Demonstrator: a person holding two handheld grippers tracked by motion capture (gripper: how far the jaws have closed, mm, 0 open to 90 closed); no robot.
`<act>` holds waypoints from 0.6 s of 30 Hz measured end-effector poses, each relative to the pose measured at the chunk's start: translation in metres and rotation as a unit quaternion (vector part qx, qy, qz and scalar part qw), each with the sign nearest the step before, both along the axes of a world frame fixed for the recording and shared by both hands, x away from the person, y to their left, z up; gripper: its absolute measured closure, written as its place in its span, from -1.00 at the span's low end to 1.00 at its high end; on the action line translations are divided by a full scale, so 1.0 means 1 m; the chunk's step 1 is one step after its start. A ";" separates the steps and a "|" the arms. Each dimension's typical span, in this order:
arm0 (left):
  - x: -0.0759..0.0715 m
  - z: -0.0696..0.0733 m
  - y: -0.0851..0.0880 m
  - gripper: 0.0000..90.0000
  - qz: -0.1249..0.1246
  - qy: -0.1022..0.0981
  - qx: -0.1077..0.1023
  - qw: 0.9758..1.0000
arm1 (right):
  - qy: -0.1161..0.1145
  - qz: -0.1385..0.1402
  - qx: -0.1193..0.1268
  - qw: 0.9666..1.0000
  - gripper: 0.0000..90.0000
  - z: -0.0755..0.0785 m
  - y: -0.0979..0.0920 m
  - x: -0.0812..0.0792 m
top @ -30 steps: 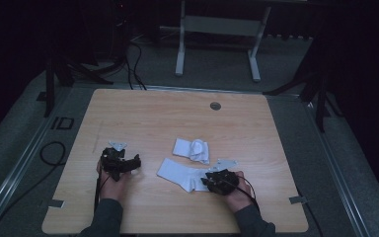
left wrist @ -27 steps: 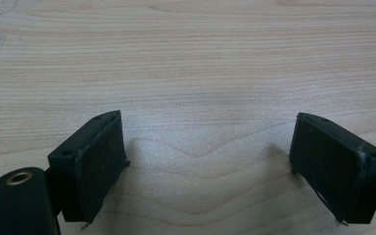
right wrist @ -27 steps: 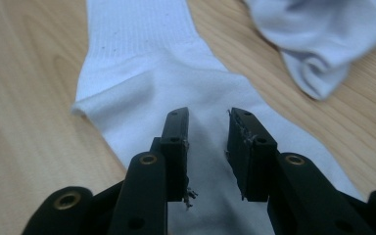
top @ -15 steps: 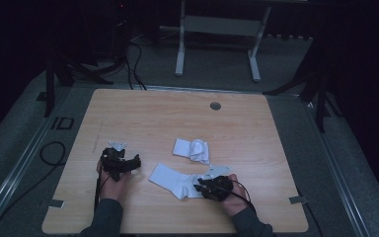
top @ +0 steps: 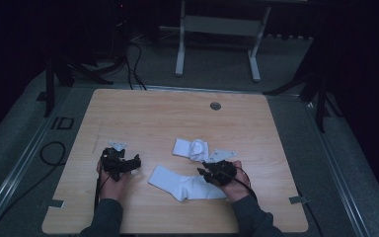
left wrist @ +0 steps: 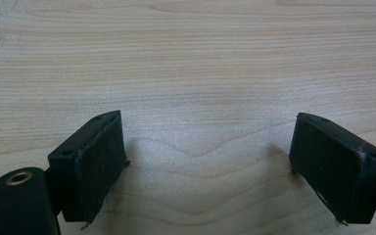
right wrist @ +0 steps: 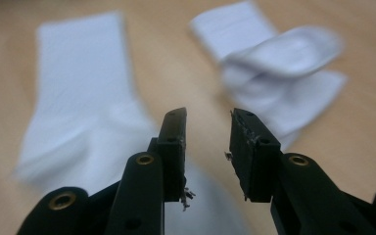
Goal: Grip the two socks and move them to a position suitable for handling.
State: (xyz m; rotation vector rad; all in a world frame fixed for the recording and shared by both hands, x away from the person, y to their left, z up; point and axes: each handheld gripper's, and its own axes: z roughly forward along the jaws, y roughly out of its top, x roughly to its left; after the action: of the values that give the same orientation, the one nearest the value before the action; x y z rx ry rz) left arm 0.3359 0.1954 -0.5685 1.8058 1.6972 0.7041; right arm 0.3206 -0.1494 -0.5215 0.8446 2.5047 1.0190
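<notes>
Right claw [right wrist: 208,147] stood narrowly parted, holding nothing, over the flat sock [top: 185,182]; left claw [left wrist: 208,161] wide, idle on the surface [top: 148,113]; likely next: regrasp flat sock beside the folded sock [top: 191,148].

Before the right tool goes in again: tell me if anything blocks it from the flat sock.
Nothing visible does. The right tool hangs just above the flat sock, jaws apart with nothing between them. The folded sock lies farther off on the table, out of the way.
</notes>
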 end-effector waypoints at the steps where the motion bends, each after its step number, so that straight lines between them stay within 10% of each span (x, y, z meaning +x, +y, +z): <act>1: 0.000 0.000 0.000 -0.70 0.000 0.000 0.000 1.000 | -0.002 -0.010 0.003 1.000 0.49 0.003 0.000 0.006; 10: 0.000 0.000 0.000 -0.70 0.001 -0.001 -0.001 1.000 | -0.007 -0.061 0.020 0.998 0.47 0.018 0.000 0.048; 18: 0.000 0.000 0.000 -0.70 0.000 0.000 -0.001 1.000 | 0.044 -0.093 0.041 0.994 0.35 0.012 0.004 0.091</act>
State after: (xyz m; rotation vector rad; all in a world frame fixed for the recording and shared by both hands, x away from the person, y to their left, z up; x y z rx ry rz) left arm 0.3359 0.1954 -0.5685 1.8039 1.6980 0.7033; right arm 0.4117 -0.1451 -0.5099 1.1479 2.4132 1.0484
